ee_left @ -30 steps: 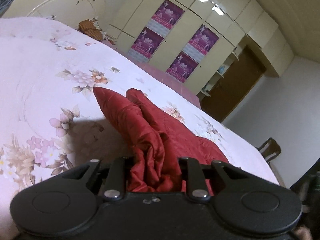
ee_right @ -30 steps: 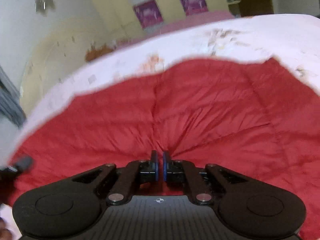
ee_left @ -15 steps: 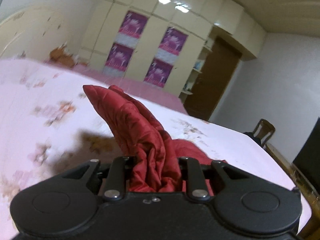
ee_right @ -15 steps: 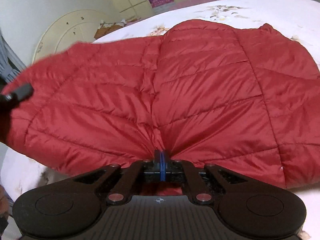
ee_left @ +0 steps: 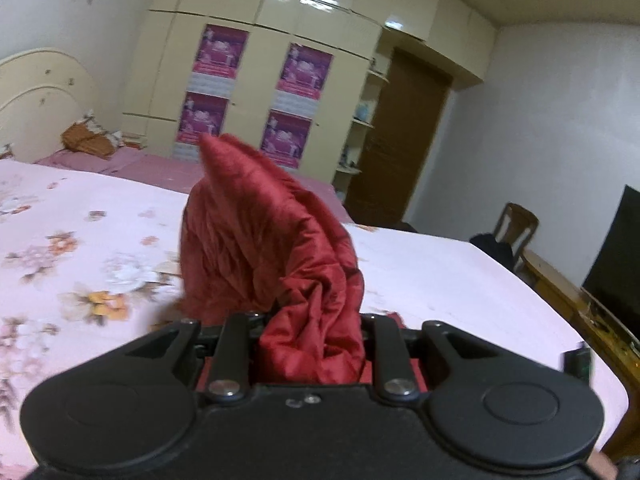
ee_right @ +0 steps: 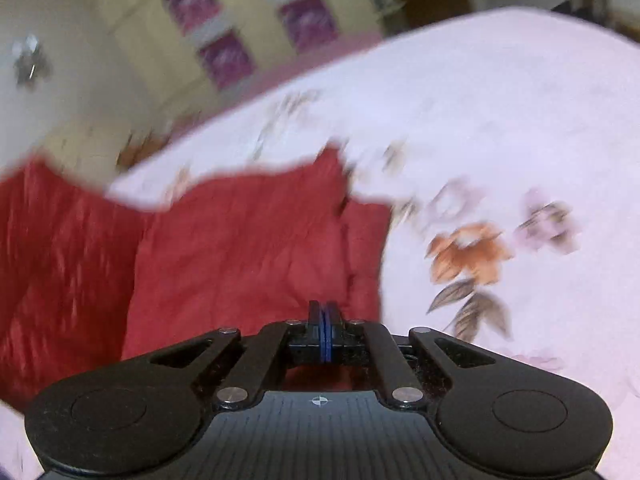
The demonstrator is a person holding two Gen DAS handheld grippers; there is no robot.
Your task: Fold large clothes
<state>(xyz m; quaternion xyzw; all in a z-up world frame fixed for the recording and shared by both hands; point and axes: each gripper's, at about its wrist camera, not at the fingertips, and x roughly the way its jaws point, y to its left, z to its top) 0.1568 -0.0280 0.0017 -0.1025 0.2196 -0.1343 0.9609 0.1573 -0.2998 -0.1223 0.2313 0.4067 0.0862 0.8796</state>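
Note:
A red quilted jacket [ee_left: 264, 240] is bunched in my left gripper [ee_left: 310, 344], which is shut on it and holds it up above the floral bed sheet [ee_left: 80, 248]. A pointed part of the jacket sticks up in front of the camera and hides the fingertips. In the right wrist view the jacket [ee_right: 240, 248] spreads across the left and centre, blurred by motion. My right gripper [ee_right: 325, 320] is shut with its blue pads together on the jacket's edge.
The bed has a cream headboard [ee_left: 36, 92] and an orange-brown bundle [ee_left: 86, 138] at its far end. A cream wardrobe with purple posters [ee_left: 256, 96], a brown door [ee_left: 396, 136], a wooden chair [ee_left: 516, 232] and a dark screen [ee_left: 616, 260] stand beyond the bed.
My left gripper has risen and tilted up with the jacket, so the room now fills its view. My right gripper has swung right and down with the jacket edge, and more bare sheet shows.

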